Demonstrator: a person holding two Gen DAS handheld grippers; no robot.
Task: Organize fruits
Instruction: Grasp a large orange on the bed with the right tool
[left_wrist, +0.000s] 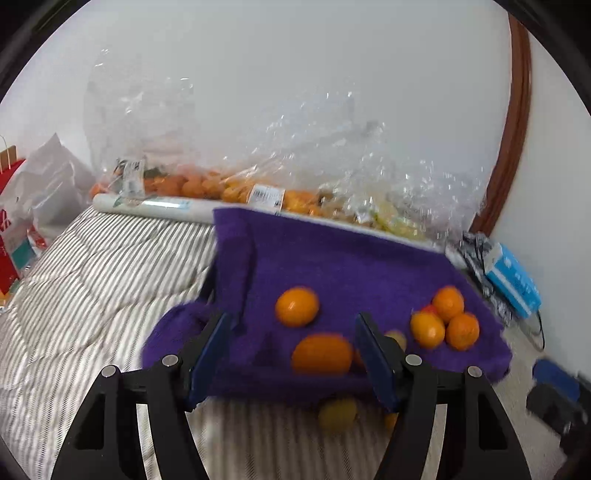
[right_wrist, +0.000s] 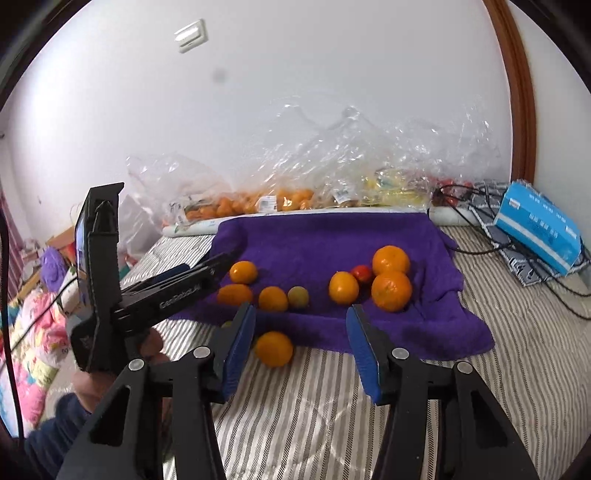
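Note:
A purple towel (right_wrist: 325, 240) lies on the striped bedding and carries several oranges (right_wrist: 391, 290), a small red fruit (right_wrist: 362, 274) and a greenish fruit (right_wrist: 298, 296). One orange (right_wrist: 274, 349) lies on the bedding in front of the towel. My right gripper (right_wrist: 301, 350) is open above the bedding, just in front of the towel's front edge. My left gripper (left_wrist: 293, 354) is open over the towel's (left_wrist: 332, 258) front left part, with an orange (left_wrist: 322, 354) between its fingers. A yellowish fruit (left_wrist: 338, 415) lies below the towel edge. The left gripper also shows in the right wrist view (right_wrist: 207, 267).
Clear plastic bags of oranges (right_wrist: 258, 203) and yellow fruit (right_wrist: 391, 192) line the wall behind a white roll (left_wrist: 155, 206). A blue tissue pack (right_wrist: 535, 230) and black cables (right_wrist: 480, 206) lie at the right. Red and white bags (left_wrist: 22, 206) stand at the far left.

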